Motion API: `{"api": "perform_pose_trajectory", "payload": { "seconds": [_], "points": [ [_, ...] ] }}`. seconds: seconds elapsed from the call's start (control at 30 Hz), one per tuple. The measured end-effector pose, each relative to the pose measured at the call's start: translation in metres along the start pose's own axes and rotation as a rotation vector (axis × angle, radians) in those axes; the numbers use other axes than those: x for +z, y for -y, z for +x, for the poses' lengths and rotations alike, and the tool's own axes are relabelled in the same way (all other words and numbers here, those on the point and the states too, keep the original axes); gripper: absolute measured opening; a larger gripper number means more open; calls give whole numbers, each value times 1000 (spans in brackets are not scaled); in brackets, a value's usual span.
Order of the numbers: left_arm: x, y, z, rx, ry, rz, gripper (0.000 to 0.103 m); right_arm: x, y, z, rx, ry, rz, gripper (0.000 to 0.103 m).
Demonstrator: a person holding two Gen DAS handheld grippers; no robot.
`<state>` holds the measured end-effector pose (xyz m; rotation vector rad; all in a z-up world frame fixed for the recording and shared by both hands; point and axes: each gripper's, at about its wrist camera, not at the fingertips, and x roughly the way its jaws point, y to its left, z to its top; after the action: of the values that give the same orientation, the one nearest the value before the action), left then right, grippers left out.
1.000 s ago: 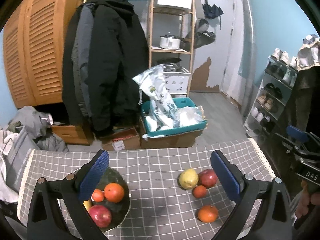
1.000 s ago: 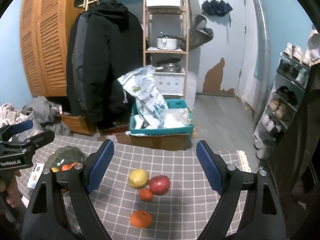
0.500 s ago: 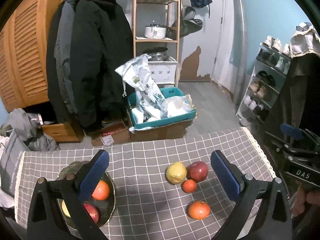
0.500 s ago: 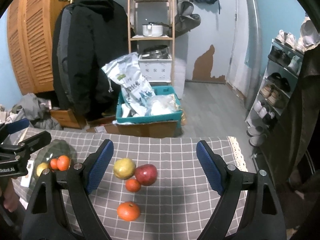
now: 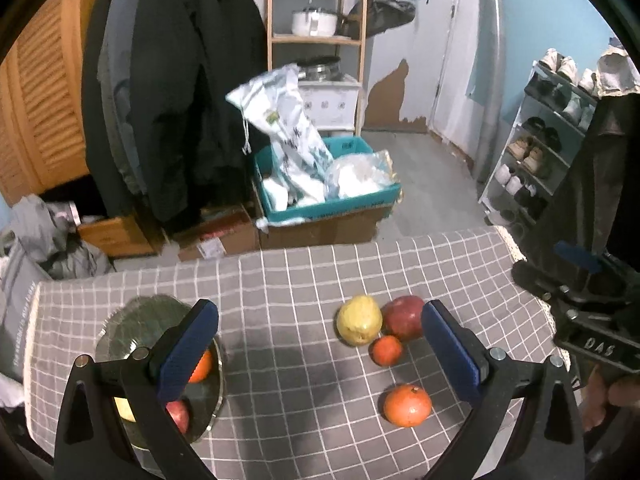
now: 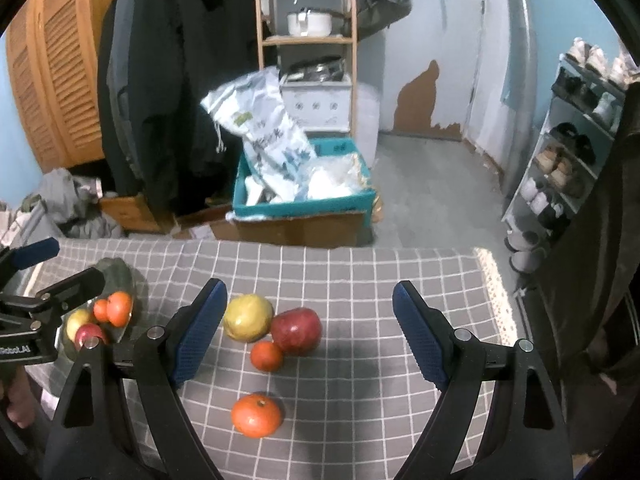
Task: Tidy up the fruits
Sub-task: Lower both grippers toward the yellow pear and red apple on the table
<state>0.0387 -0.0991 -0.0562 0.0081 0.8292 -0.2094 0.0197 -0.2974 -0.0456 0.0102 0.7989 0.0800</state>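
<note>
On the grey checked tablecloth (image 5: 280, 280) lie a yellow pear (image 5: 358, 320), a red apple (image 5: 404, 316), a small orange (image 5: 385, 351) and a larger orange (image 5: 407, 405). The same fruits show in the right wrist view: pear (image 6: 247, 317), apple (image 6: 297, 331), small orange (image 6: 267, 355), large orange (image 6: 256, 415). A glass bowl (image 5: 132, 320) at the left holds several fruits; my left gripper (image 5: 320, 348) hangs open above the table between the bowl and the loose fruits. My right gripper (image 6: 306, 332) is open above the loose fruits, holding nothing.
Beyond the table's far edge stand a teal box (image 5: 332, 208) full of bags on cardboard, dark coats (image 5: 168, 92), a wooden shelf rack (image 5: 316, 36) and a shoe rack (image 5: 548, 140) at the right. A hand (image 5: 608, 396) grips the right gripper's handle.
Both grippers have tilted down and moved closer over the table, so the fruits sit higher and larger in view. Both stay open; no fruit has moved.
</note>
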Motion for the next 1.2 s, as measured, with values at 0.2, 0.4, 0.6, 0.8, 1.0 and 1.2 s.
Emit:
{"api": "perform_pose_trajectory", "payload": {
  "seconds": [0.2, 0.4, 0.6, 0.8, 1.0, 1.2],
  "points": [
    [-5, -1, 30, 26, -58, -7, 102, -10, 3, 34, 14, -77, 15, 85],
    [-11, 0, 64, 30, -116, -9, 102, -18, 7, 68, 25, -152, 30, 84],
    [-17, -3, 96, 30, -170, -38, 102, -29, 8, 106, 44, -245, 25, 85],
    [-21, -9, 121, 33, -209, -51, 102, -43, 4, 143, 68, -332, 21, 84],
    [-25, -10, 139, 34, -242, -45, 102, -51, 2, 168, 71, -391, 18, 84],
    [-30, -10, 154, 32, -271, -36, 102, -56, 0, 187, 73, -428, 13, 84]
  ]
}}
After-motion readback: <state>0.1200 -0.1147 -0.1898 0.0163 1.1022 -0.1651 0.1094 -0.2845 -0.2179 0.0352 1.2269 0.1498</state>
